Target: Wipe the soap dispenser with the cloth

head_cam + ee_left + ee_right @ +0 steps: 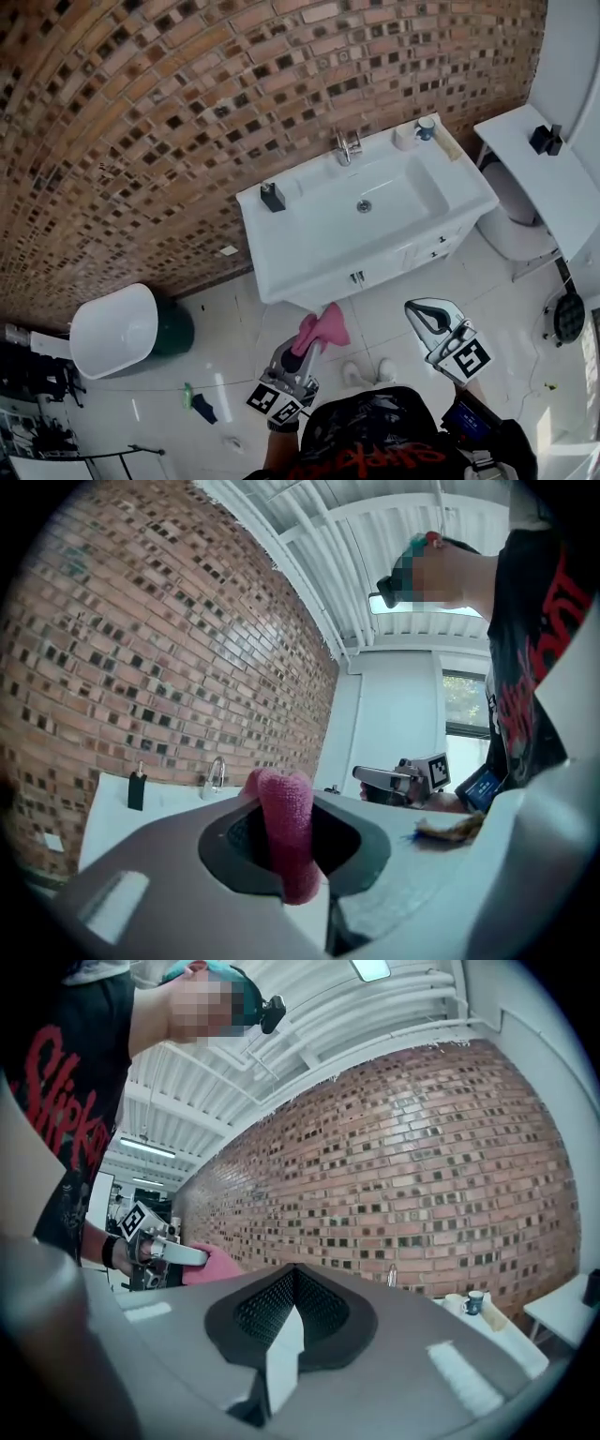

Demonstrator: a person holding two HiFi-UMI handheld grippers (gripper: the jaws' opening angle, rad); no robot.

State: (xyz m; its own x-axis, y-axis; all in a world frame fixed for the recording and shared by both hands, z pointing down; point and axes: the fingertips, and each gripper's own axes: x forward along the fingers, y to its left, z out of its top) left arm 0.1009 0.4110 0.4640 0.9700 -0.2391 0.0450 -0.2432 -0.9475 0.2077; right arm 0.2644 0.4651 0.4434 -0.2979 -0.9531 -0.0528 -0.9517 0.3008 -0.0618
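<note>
Two grippers: left gripper (302,352) clamped on the pink cloth (322,328); right gripper (424,317) closed on nothing.
Soap dispenser (273,197): black, upright at the vanity's back-left corner, well apart from both grippers.
Progress: cloth in hand; dispenser not yet reached, all wiping left.
Surface: white vanity (286,262) bearing tap (347,146) and cup (426,127).
Room: brick wall (159,103), white tiled floor (216,328).
</note>
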